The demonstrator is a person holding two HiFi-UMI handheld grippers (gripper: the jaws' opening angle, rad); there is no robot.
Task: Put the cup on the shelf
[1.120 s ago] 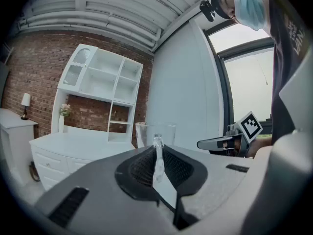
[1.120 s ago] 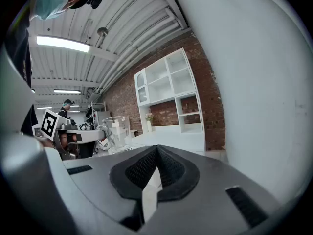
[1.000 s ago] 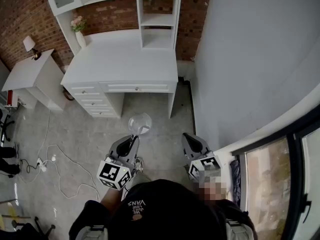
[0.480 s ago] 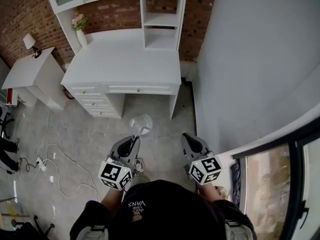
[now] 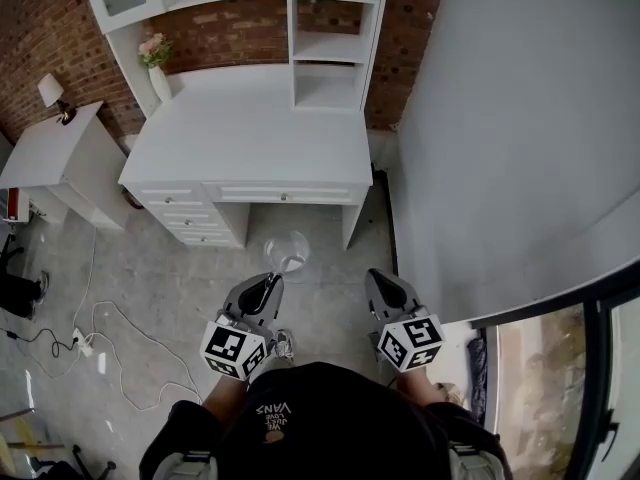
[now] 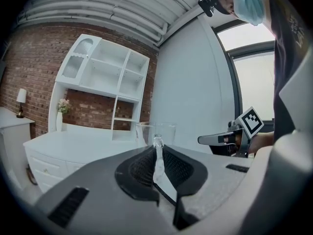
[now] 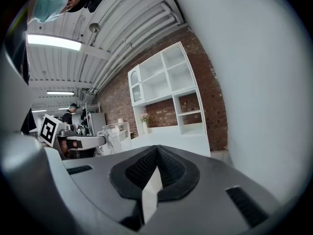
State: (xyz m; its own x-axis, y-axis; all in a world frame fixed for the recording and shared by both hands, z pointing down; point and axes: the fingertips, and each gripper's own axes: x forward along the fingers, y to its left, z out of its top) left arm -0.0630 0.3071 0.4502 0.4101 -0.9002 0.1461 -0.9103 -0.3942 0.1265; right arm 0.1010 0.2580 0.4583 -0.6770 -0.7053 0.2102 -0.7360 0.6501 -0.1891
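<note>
While in the left tongs [image 5: 270, 282], glass cup [image 5: 284, 250] upright, mouth up.

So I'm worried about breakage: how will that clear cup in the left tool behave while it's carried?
The cup looks like thin clear glass, so it is probably fragile and slick. The left tool pinches only a thin clear part, seemingly its handle, with the bowl out front, so it may pivot if jolted.

head view looks steeply down from above, while both gripper views face forward from low, sharing the white shelf [image 5: 328, 46].
</note>
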